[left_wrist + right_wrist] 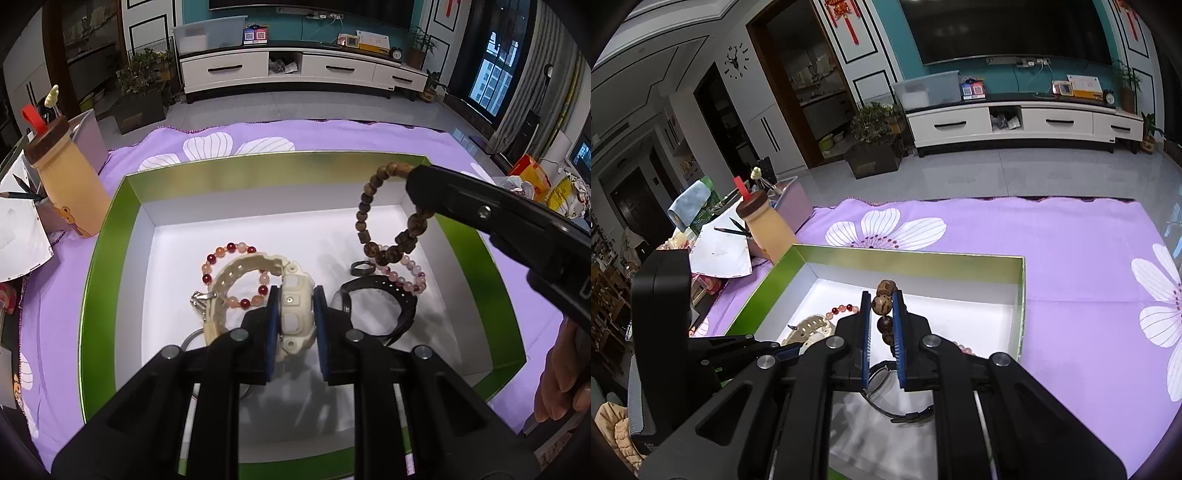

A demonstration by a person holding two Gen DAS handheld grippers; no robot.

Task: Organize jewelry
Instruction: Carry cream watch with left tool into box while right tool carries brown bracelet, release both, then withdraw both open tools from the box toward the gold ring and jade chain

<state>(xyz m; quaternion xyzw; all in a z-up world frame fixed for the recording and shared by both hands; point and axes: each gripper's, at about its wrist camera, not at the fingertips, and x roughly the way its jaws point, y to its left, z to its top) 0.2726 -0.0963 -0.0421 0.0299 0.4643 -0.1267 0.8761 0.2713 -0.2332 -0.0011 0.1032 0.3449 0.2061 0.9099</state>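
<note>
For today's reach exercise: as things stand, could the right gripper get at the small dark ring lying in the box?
Probably not yet. The right gripper is shut on the wooden bead bracelet, which dangles just above the dark ring. Nothing covers the ring, but the jaws are occupied.

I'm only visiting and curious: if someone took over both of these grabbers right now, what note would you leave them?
Left gripper: shut on the cream watch, low inside the green box.
Right gripper: shut on the brown bead bracelet, hanging above the box.
In the box: red bead bracelet, pink bead bracelet, black watch, dark ring.
Left to do: release both pieces in the box.
</note>
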